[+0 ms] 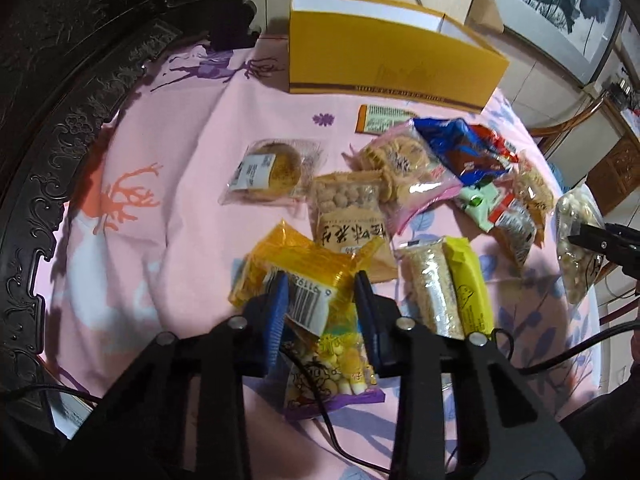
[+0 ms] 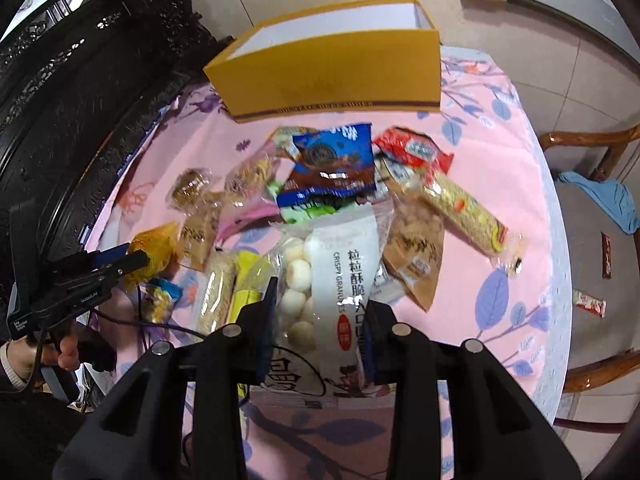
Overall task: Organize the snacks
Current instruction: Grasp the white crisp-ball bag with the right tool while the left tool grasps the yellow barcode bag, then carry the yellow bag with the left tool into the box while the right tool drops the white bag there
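My left gripper (image 1: pixel 320 284) is shut on a yellow snack packet (image 1: pixel 304 268) with a barcode label, held above the pink cloth. My right gripper (image 2: pixel 320 296) is shut on a clear-and-white bag of round white crispy granules (image 2: pixel 320 264); that bag also shows at the right edge of the left wrist view (image 1: pixel 576 240). An open yellow box (image 1: pixel 384 52) stands at the back of the table, also in the right wrist view (image 2: pixel 332 68). A pile of snack packets lies in front of it, with a blue packet (image 2: pixel 332 164) on top.
A round pastry in clear wrap (image 1: pixel 268 172) lies apart to the left. A long cereal bar (image 2: pixel 468 212) and a red packet (image 2: pixel 416 150) lie to the right. Dark carved furniture (image 1: pixel 60 120) borders the left. A wooden chair (image 2: pixel 592 208) stands right, with wrappers (image 2: pixel 588 304) on its seat.
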